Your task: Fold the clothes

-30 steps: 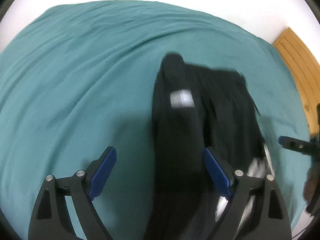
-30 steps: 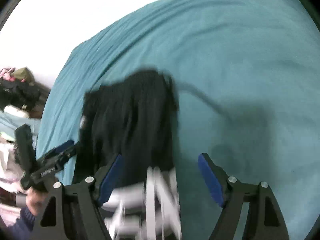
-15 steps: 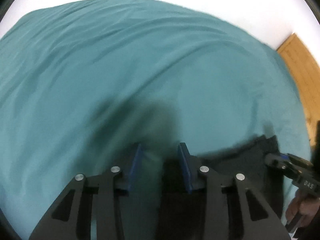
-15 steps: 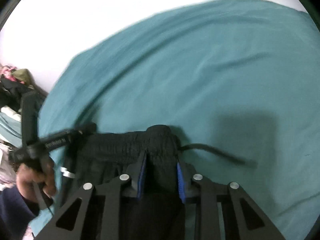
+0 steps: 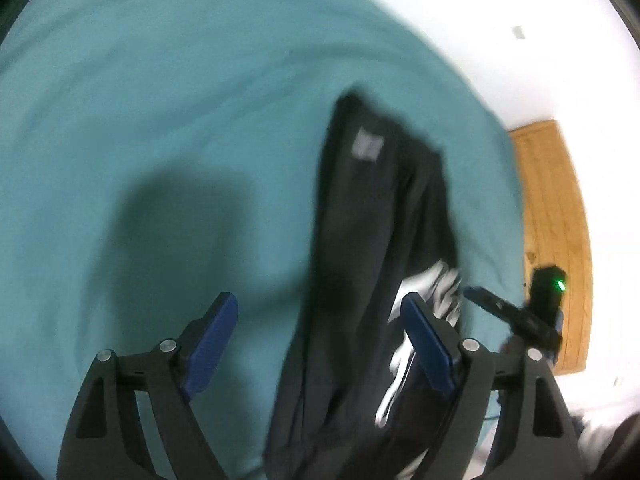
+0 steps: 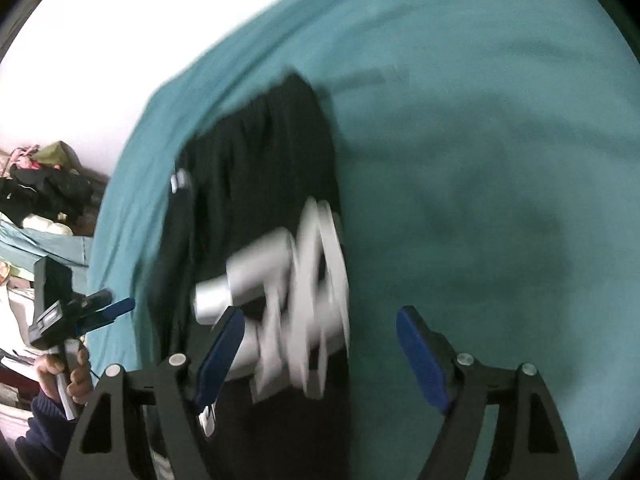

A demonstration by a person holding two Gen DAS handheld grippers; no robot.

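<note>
Left wrist | left gripper [image 5: 320, 344] just reopened, empty | right gripper [image 6: 320, 354] likewise | black garment [image 5: 372, 240] beneath

No text, number or brand can be read in either view. The black garment [image 5: 372, 240] carries a small pale label [image 5: 369, 145] near its far end, blurred to a grey patch with no legible characters. A large white print [image 6: 292, 300] on the same garment appears in the right wrist view as smeared strokes, perhaps letters, too blurred by motion to make out. In the left wrist view that print [image 5: 432, 304] shows only as white streaks.
</note>
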